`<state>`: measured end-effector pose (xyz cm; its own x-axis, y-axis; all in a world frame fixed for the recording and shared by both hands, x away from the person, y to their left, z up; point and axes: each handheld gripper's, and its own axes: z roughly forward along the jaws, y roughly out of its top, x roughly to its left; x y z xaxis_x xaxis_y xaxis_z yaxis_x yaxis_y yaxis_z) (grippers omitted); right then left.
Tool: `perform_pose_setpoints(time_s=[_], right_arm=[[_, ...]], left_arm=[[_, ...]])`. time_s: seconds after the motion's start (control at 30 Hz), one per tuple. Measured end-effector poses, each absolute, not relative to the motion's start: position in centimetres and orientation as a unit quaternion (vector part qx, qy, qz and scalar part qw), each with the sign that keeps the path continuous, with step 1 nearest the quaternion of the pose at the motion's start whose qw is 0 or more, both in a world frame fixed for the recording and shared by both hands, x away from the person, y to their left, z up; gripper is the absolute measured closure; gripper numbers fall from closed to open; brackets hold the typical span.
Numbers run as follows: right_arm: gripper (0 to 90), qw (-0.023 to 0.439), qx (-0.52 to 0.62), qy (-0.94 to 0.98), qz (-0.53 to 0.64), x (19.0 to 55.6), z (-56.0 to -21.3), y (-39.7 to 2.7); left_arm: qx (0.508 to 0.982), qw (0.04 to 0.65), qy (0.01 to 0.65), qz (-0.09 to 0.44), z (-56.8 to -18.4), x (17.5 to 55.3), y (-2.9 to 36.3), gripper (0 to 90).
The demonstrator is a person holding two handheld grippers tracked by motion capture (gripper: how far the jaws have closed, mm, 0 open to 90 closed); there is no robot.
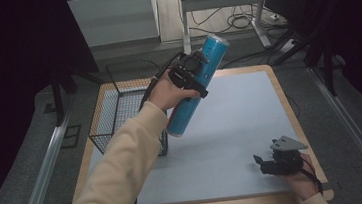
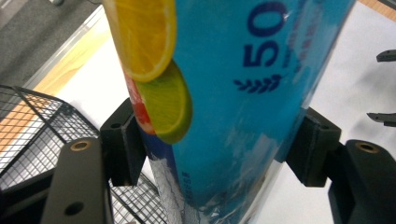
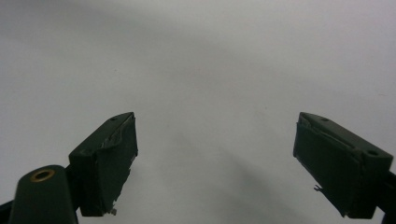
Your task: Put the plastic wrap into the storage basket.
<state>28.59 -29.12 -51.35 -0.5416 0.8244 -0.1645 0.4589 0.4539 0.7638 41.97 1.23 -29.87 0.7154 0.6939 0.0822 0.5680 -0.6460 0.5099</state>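
A tall blue tube (image 1: 194,88) with citrus slices printed on it (image 2: 233,93) hangs tilted above the table, its top leaning toward the far right. My left gripper (image 1: 193,70) is shut on its middle, and both black pads (image 2: 123,142) press on its sides. The tube's lower end hovers beside the wire basket (image 1: 120,113). My right gripper (image 1: 263,164) rests low at the table's near right corner, open, with bare grey mat between its fingers (image 3: 109,161).
The black wire basket (image 2: 42,121) stands at the table's left edge. A grey mat (image 1: 241,121) covers the wooden table. Beyond the far edge are a desk frame (image 1: 220,8) and floor cables.
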Motion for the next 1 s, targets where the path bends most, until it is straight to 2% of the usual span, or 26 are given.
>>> perform_pose_setpoints(time_s=[1.0], right_arm=[[14.1,0.268,0.400,0.809,0.338,28.7,-51.5,-29.3]], left_arm=[[0.867,0.234,0.411,0.160,-27.7,44.0,7.6,31.9]])
